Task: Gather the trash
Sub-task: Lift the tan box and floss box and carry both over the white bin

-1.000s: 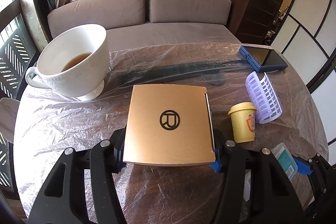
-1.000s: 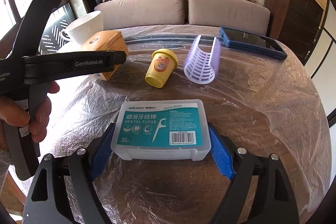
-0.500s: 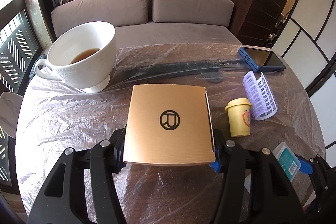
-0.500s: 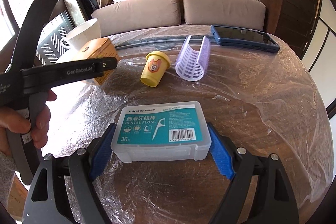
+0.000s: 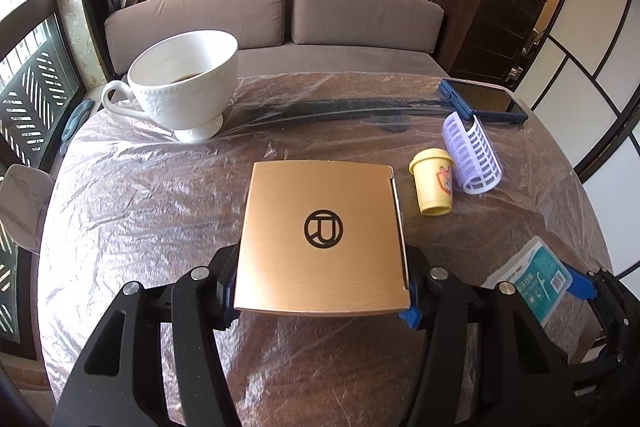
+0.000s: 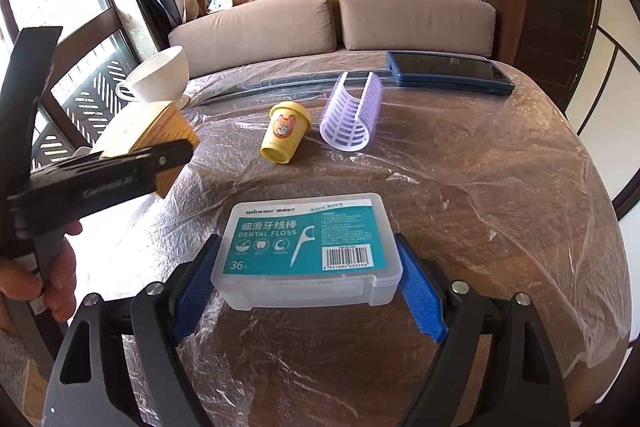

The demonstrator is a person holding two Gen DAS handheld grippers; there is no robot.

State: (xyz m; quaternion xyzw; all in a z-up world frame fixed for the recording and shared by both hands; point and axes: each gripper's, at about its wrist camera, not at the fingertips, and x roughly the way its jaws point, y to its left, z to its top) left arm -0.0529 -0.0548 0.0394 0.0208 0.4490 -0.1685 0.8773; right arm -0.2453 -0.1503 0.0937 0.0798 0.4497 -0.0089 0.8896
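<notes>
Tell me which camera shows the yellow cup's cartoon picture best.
The right wrist view: the yellow cup faces it, so the cartoon animal is fully visible. In the left wrist view the yellow cup shows only the picture's edge, at its right side.

Clear dental floss box [image 6: 306,251] with teal label reading "winner", "DENTAL FLOSS", "36" and a barcode, copper-coloured box [image 5: 320,239] bearing a circled black logo

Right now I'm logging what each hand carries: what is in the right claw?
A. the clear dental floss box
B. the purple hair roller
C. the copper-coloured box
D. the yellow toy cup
A: the right claw grips the dental floss box between its blue pads; cup and roller lie on the table.
</notes>
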